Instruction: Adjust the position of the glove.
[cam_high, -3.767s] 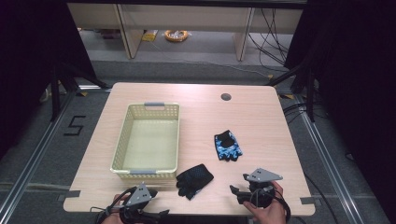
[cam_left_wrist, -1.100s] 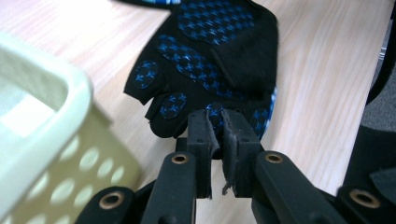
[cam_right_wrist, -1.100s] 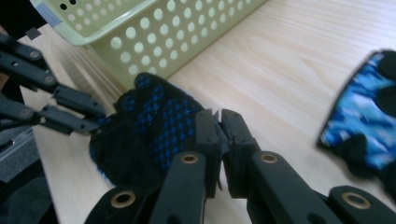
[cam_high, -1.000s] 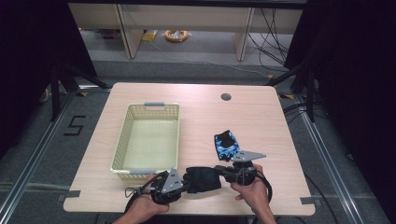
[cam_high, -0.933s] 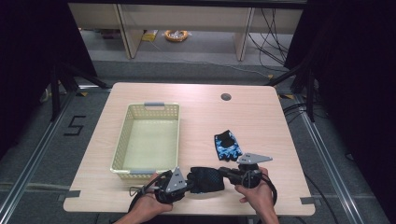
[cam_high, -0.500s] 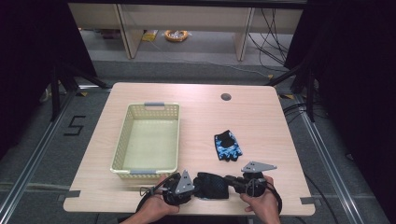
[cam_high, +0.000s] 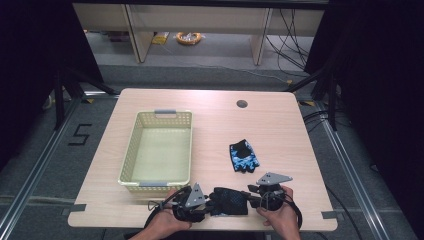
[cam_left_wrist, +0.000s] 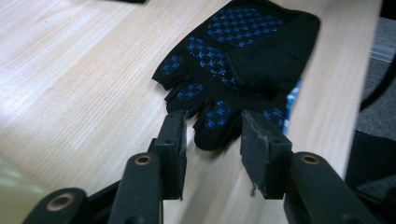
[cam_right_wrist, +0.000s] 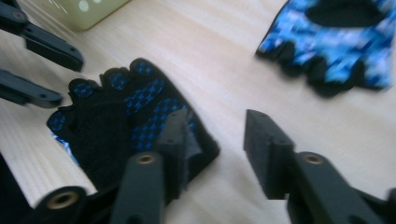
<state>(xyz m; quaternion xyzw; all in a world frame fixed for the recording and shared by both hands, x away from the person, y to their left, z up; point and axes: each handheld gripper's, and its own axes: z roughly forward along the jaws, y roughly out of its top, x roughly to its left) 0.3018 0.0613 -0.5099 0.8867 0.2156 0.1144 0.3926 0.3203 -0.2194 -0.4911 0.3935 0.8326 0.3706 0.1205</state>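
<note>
— Why is the black fingerless glove with blue grip dots (cam_high: 229, 200) lying flat at the wooden table's (cam_high: 280, 125) near edge?

— Released, I'd judge — left gripper (cam_left_wrist: 212, 140) and right gripper (cam_right_wrist: 212, 140) just opened partway, gripping nothing, glove lying between them.

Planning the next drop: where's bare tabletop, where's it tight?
Free: the far strip between the basket and the round hole, and the right side past the blue glove. Crowded: the near edge, where both grippers flank the black glove.

Prob. lab, floor rails (cam_high: 40, 165), loose cables (cam_high: 295, 35)
</note>
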